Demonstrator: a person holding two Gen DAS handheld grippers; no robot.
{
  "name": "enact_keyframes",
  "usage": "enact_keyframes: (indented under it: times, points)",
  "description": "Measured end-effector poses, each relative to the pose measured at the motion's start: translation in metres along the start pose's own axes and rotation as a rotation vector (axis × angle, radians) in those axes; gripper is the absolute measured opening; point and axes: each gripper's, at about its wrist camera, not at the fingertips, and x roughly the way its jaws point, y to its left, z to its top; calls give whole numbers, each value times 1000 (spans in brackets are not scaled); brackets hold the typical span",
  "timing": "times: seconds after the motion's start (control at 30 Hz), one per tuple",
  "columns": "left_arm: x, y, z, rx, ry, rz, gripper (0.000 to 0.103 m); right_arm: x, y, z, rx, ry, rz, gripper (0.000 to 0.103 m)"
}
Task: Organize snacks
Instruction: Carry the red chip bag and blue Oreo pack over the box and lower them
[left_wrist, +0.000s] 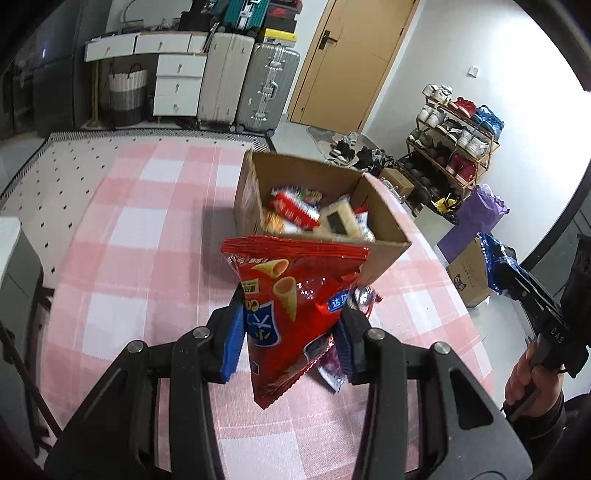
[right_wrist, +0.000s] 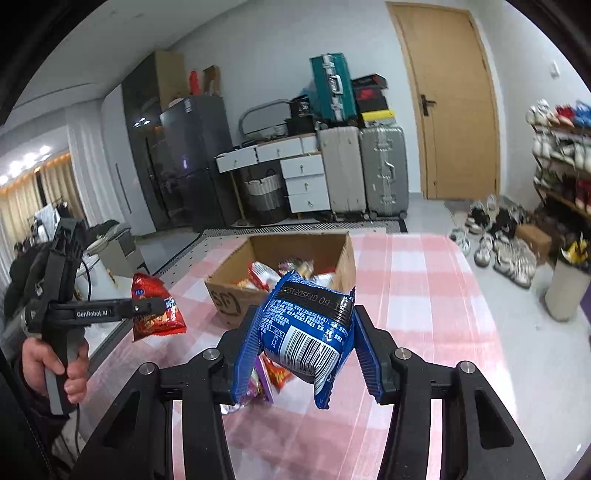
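Holding two packs aloft, one per gripper, both clear of the pink-and-white checked tablecloth (left_wrist: 122, 236).

Left gripper (left_wrist: 290, 332): jaws nearly closed, blue pads pinching a red crinkly foil bag of cone-shaped corn snacks (left_wrist: 295, 314) across its lower half, sealed top edge pointing to 12 o'clock. Puffy, air-filled, very light; contents brittle, so gentle squeeze only. Film looks slick; best grip low or on the crimped seam, not the inflated belly.

Right gripper (right_wrist: 304, 350): jaws likewise drawn in, clamped on a blue glossy plastic snack pack with white barcode panel (right_wrist: 308, 339), held mid-body, wrapper buckling between the pads. Soft, light, likely to slip if loosened.

Loose wrappers under the jaws on the cloth: purple and red packs (right_wrist: 266, 376), still to sort.

Further out at 12 o'clock: open brown cardboard box (left_wrist: 384, 236), already part-filled with mixed snack packets. Probable drop target for both packs; open top, easy release from above.
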Motion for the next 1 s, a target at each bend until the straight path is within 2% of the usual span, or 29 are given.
enact_keyframes:
  times: [0.33,0.77,1.0]
  points:
    - [-19,-30,43,85,-21,10,39,26,13,35,-74,9,13,50]
    - [0,-53,98,107,-27,-3,39,86,22,80,-90,40,87,50]
    - [18,-59,127,109,-19,-18,39,107,29,104,-150,33,86,50]
